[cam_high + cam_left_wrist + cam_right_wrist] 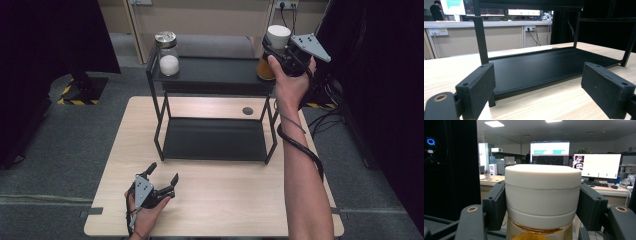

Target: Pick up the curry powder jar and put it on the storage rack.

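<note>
The right tongs [276, 49] are clamped on the white lid of the amber jar [265, 67] at the rack's [210, 75] top-shelf right end. It's likely glass, heavyish and slick; gripping the lid risks it twisting. The left tongs [162, 179] rest released near the surface's [225, 200] front-left corner.

1. Your left hand [145, 212] lies low at the near left, and its gripper [162, 174] points forward with jaws spread wide and nothing between them.
2. Your right arm [302, 180] stretches far forward, wrist raised.
3. Your right gripper [274, 47] has its jaws clamped on a jar's [541, 195] white lid.
</note>
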Tool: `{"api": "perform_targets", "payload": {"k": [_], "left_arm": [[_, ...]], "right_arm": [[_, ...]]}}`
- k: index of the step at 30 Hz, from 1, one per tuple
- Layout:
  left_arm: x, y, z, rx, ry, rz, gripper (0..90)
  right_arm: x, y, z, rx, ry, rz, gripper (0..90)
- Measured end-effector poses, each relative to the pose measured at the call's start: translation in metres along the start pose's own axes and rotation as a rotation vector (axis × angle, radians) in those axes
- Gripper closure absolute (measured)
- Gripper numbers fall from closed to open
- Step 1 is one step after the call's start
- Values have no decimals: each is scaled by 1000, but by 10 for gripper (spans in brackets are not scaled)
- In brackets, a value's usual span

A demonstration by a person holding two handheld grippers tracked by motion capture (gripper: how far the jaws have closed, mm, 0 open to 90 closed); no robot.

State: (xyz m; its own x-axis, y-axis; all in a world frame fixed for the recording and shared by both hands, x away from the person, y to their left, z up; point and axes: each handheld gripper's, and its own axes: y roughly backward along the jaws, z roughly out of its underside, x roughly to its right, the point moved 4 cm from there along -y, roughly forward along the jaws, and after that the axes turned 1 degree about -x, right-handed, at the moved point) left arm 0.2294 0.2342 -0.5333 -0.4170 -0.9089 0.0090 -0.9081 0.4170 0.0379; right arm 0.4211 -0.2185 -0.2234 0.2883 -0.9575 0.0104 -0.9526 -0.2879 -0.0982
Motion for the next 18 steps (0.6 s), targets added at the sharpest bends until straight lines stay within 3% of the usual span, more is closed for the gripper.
{"api": "perform_targets", "payload": {"k": [9, 18], "left_arm": [[0, 0, 0, -1, -2, 0, 115], [1, 0, 0, 0, -3, -1, 115]], "right_arm": [[2, 4, -4, -3, -40, -8, 155], [5, 18, -7, -13, -45, -41, 113]]}}
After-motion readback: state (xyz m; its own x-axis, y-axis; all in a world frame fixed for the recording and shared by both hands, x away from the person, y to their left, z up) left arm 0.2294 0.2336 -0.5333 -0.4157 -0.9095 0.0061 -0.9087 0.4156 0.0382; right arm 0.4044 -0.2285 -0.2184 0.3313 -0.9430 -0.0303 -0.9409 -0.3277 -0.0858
